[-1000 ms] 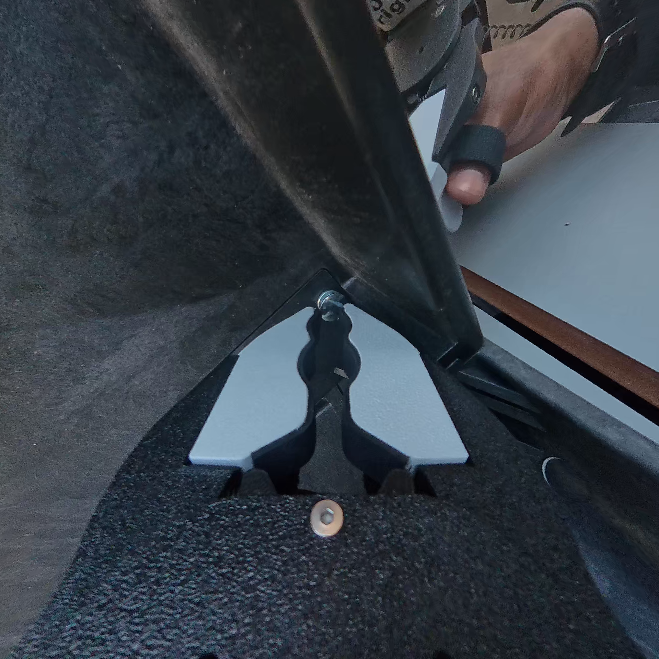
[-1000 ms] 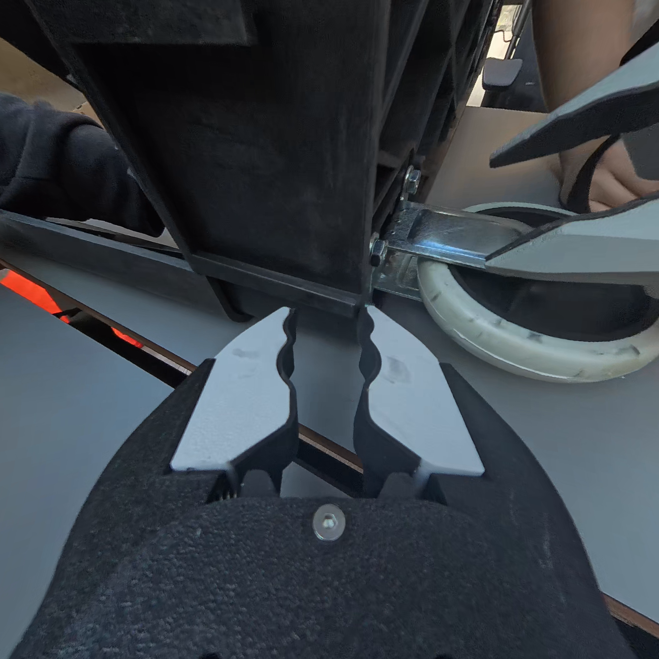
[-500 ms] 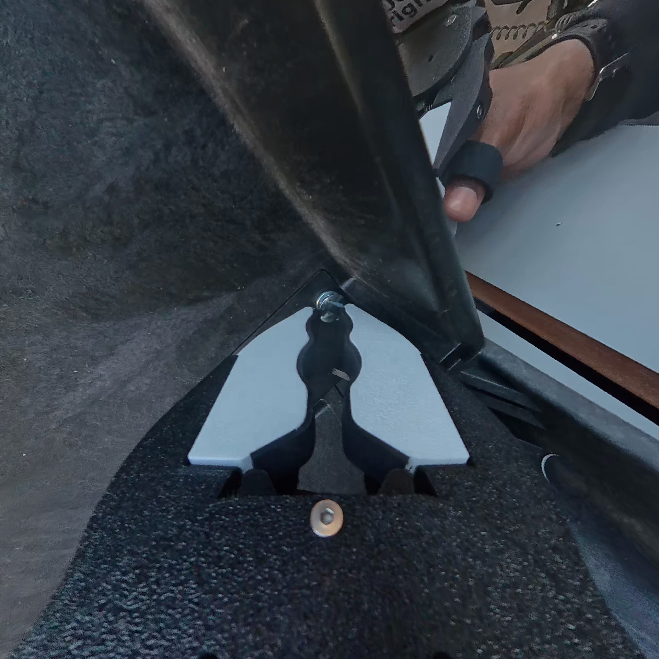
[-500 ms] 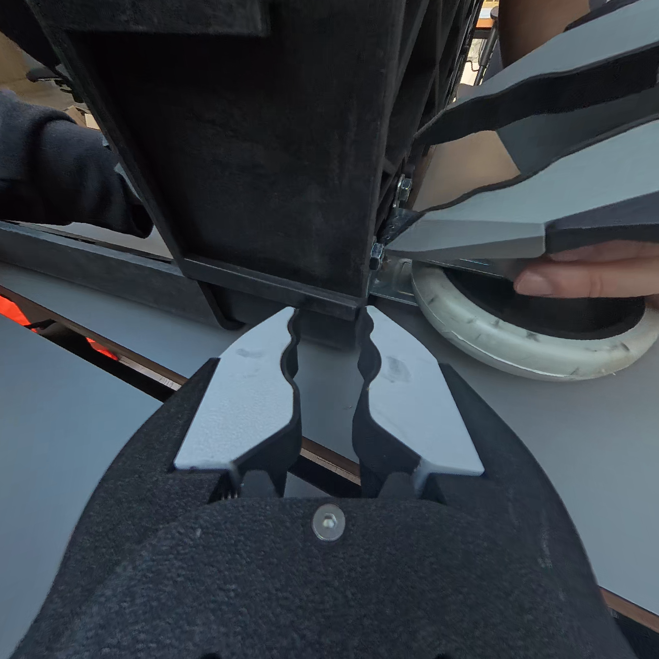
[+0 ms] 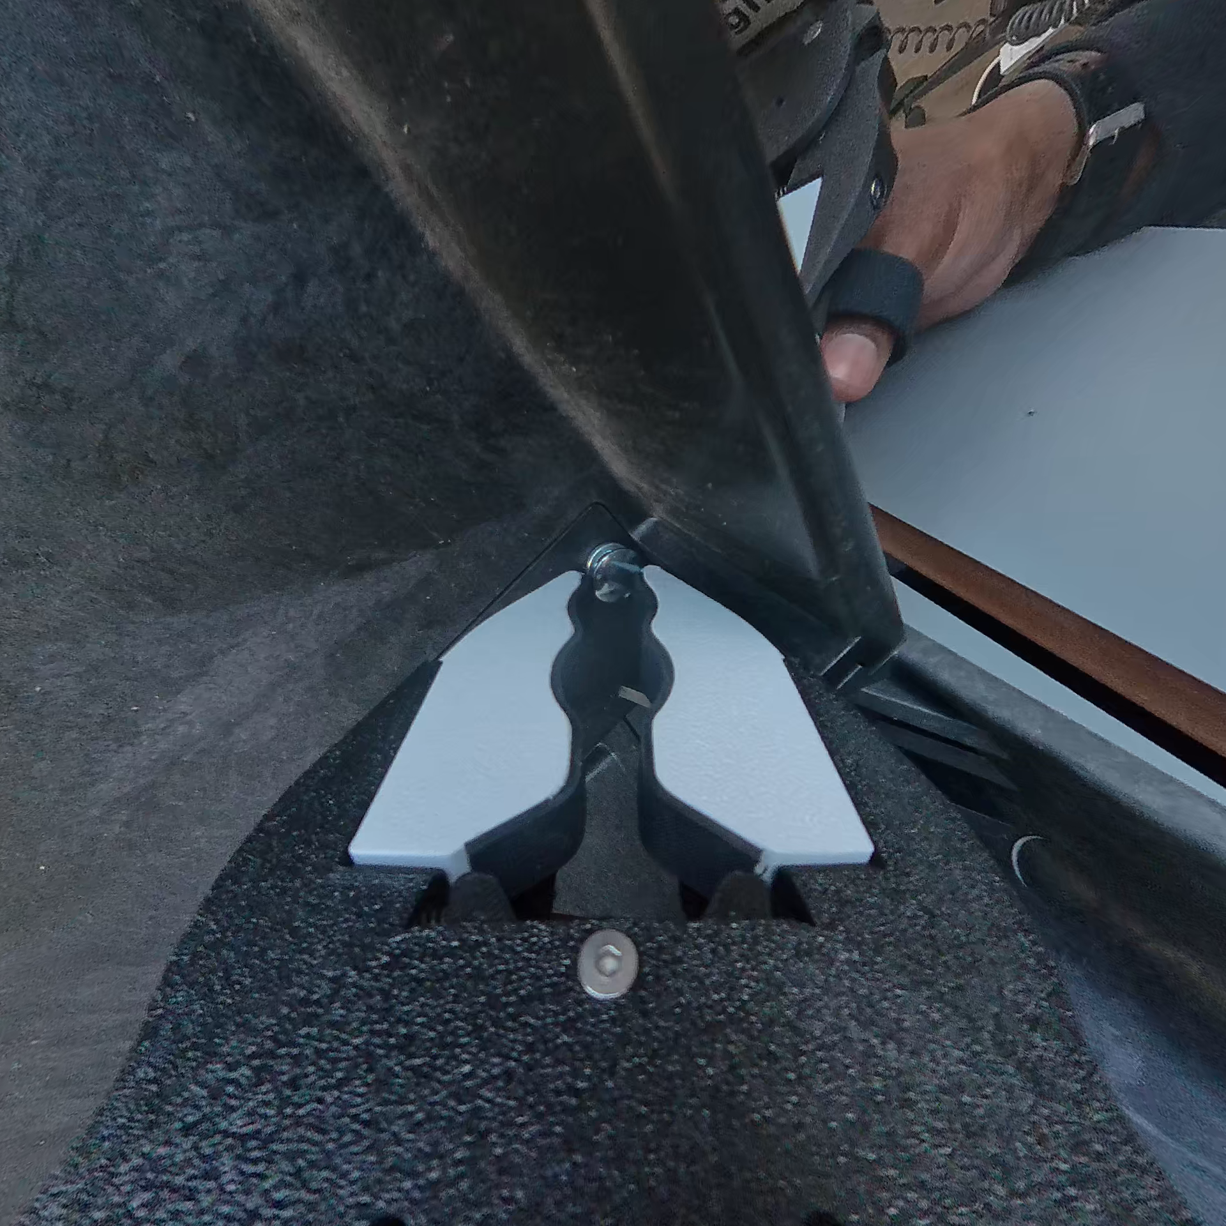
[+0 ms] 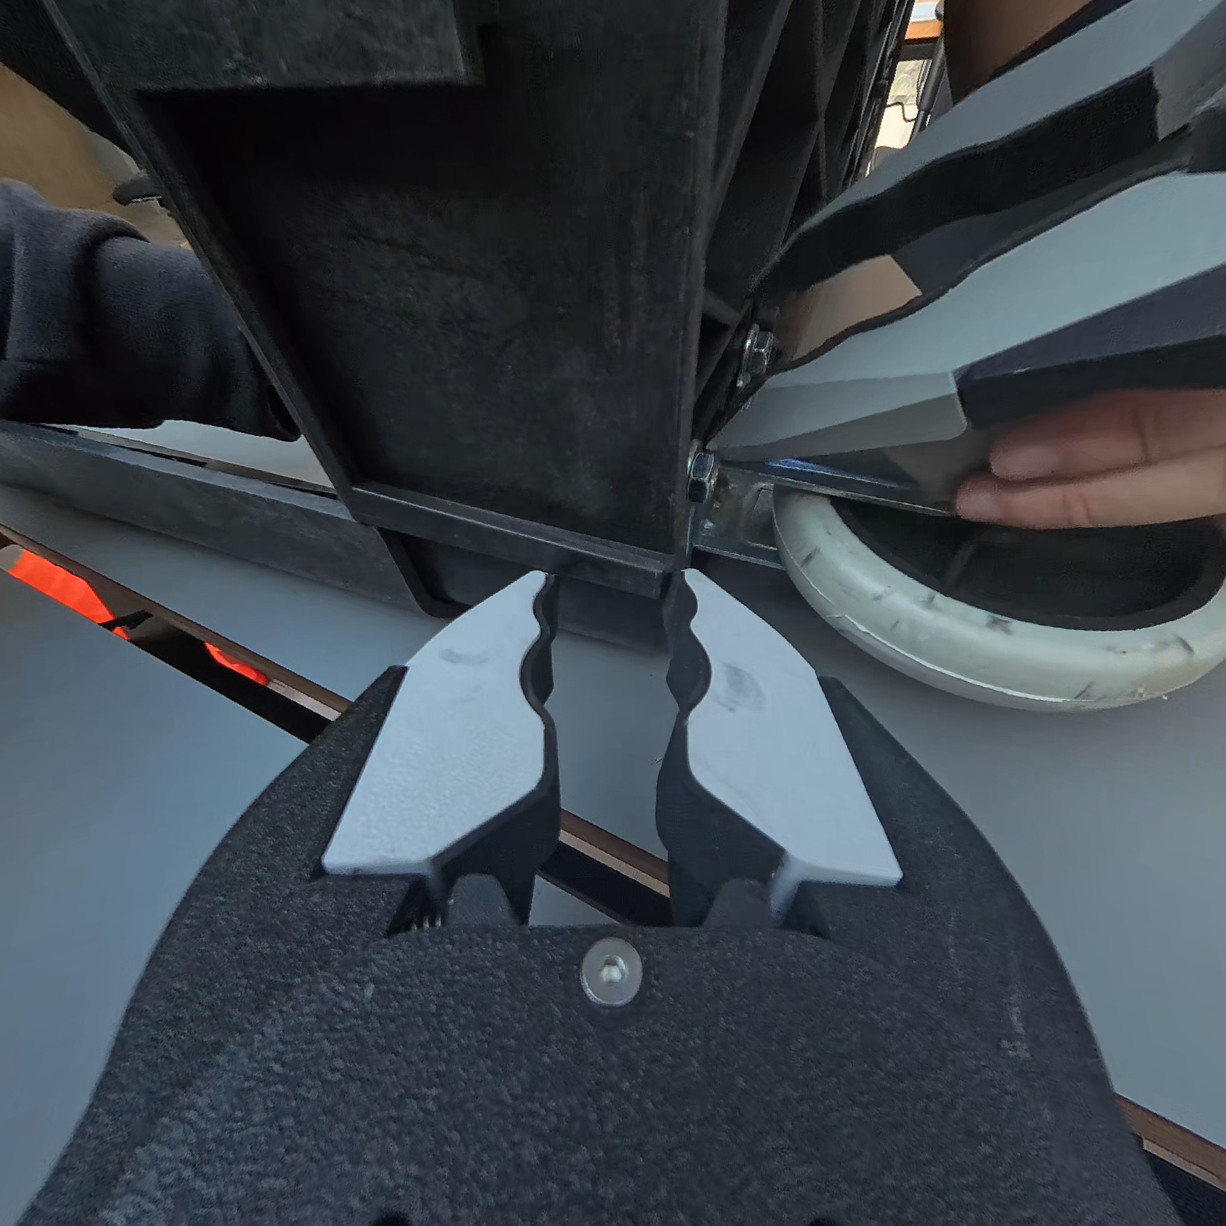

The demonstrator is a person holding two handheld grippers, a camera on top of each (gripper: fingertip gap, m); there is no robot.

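A black plastic frame [image 6: 464, 298] with a grey-white wheel [image 6: 962, 637] on a metal bracket [image 6: 736, 531] lies on the grey table [image 6: 133, 763]. My left gripper [image 5: 613, 584] is shut on a silver bolt [image 5: 607, 554] at the corner of the frame's black panel [image 5: 597, 265]. It also shows in the right wrist view [image 6: 749, 378], its tips at the nut [image 6: 756, 348] beside the wheel. My right gripper [image 6: 607, 590] is shut on the lower bar [image 6: 610, 607] under the frame's bottom ledge. In the left wrist view the right gripper [image 5: 829, 133] is mostly hidden behind the panel.
A hand [image 5: 962, 199] holds the right gripper. Fingers [image 6: 1094, 464] lie over the wheel. A dark sleeve [image 6: 99, 318] is at the left. A dark gap with a brown edge [image 6: 298, 703] splits the table, with something orange [image 6: 60, 590] below. Dark felt-like lining [image 5: 199, 332] fills the left. The gap from one gripper's tips to the other's is roughly 4 cm.
In the right wrist view the left gripper has moved in from the right to the nut by the wheel. Both grasps have stayed shut and the frame has barely moved.
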